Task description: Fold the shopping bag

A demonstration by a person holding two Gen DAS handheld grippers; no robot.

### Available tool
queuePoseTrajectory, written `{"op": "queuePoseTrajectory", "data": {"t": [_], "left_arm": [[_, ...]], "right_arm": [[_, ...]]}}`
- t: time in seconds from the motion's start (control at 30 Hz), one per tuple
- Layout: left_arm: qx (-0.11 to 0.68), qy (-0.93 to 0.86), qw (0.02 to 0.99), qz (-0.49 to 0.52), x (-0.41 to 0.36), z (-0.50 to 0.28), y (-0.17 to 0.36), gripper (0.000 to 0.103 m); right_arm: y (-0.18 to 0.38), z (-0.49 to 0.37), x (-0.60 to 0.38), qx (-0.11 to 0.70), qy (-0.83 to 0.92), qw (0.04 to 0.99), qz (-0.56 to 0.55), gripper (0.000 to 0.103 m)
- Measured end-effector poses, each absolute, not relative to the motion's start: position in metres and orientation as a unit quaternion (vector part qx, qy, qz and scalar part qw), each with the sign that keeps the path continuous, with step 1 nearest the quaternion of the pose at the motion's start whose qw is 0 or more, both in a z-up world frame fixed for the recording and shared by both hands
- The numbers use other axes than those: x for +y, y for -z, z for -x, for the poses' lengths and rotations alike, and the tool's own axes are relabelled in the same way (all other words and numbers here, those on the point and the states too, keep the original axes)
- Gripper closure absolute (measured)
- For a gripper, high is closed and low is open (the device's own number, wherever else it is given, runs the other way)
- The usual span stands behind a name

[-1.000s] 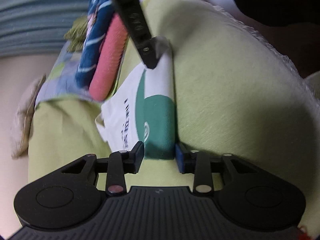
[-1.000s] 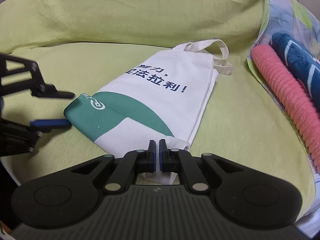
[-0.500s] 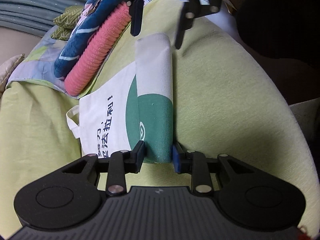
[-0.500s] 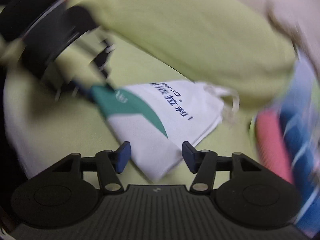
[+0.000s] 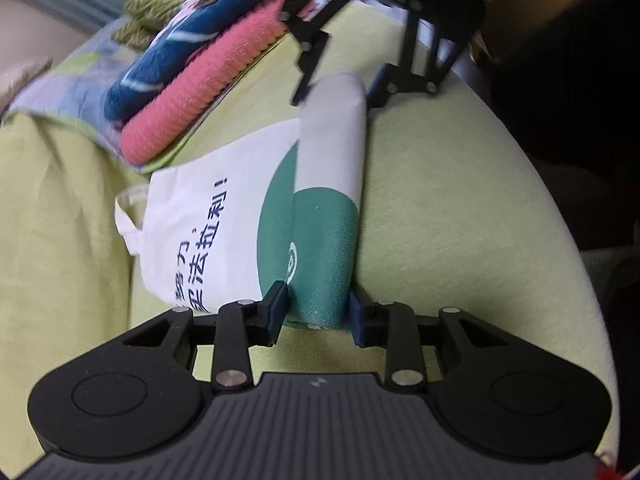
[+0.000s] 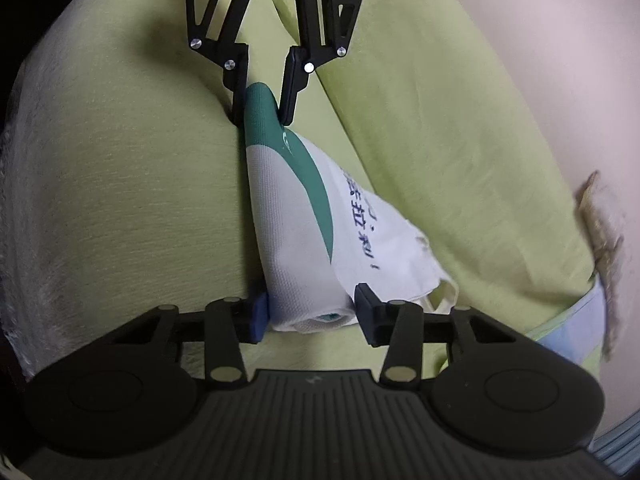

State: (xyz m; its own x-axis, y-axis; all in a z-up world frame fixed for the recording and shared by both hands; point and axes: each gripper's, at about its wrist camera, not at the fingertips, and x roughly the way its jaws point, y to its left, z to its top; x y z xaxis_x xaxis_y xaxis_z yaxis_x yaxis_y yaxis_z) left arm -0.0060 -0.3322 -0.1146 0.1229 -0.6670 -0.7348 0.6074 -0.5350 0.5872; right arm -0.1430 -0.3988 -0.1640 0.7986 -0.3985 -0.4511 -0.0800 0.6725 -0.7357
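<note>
The white shopping bag (image 5: pixel 240 216), printed with a green patch and dark lettering, lies on a yellow-green cover with its bottom part rolled into a tube (image 5: pixel 332 184). My left gripper (image 5: pixel 318 312) has the tube's green end between its pads; they touch it on both sides while the jaws are opening. The right wrist view shows this gripper (image 6: pixel 262 112) at the far end of the tube (image 6: pixel 296 240). My right gripper (image 6: pixel 310 316) straddles the white end, its jaws closing and both pads against the roll. It also appears at the top of the left wrist view (image 5: pixel 340 88). The bag's handles (image 5: pixel 128 216) lie flat.
A pink ribbed roll (image 5: pixel 208 92) and a blue patterned cloth (image 5: pixel 192 40) lie on a patterned sheet beside the bag's printed side. The yellow-green cover (image 5: pixel 460 200) spreads wide on the tube's other side. A person's dark clothing (image 5: pixel 580 80) fills the upper right.
My right gripper let go of the bag's corner, opened wide, rolled over and came down around the white end of the tube. My left gripper stayed on the green end and rose a little.
</note>
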Motion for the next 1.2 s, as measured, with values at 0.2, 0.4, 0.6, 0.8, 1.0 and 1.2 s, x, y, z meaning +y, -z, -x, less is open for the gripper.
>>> {"op": "queuePoseTrajectory", "data": {"t": [0.2, 0.4, 0.6, 0.8, 1.0, 1.2], "left_arm": [[0.040, 0.672, 0.477, -0.565, -0.344, 0.001, 0.096, 0.065], [0.125, 0.704, 0.449, -0.535, -0.346, -0.005, 0.072, 0.066], [0.177, 0.701, 0.452, -0.522, -0.367, -0.020, 0.068, 0.070], [0.216, 0.702, 0.455, -0.503, -0.377, -0.031, 0.069, 0.069], [0.254, 0.700, 0.466, -0.478, -0.390, -0.040, 0.070, 0.065], [0.241, 0.672, 0.538, -0.448, -0.378, -0.040, 0.051, 0.061]], "right_arm": [[0.130, 0.125, -0.421, 0.371, 0.080, 0.892, 0.246, 0.068], [0.100, 0.130, -0.443, 0.410, 0.027, 0.907, 0.087, 0.068], [0.093, 0.128, -0.489, 0.415, 0.005, 0.902, -0.116, 0.068], [0.114, 0.118, -0.550, 0.426, -0.016, 0.841, -0.334, 0.067], [0.132, 0.135, -0.570, 0.425, 0.002, 0.768, -0.479, 0.067], [0.141, 0.145, -0.583, 0.425, 0.036, 0.690, -0.585, 0.071]]}}
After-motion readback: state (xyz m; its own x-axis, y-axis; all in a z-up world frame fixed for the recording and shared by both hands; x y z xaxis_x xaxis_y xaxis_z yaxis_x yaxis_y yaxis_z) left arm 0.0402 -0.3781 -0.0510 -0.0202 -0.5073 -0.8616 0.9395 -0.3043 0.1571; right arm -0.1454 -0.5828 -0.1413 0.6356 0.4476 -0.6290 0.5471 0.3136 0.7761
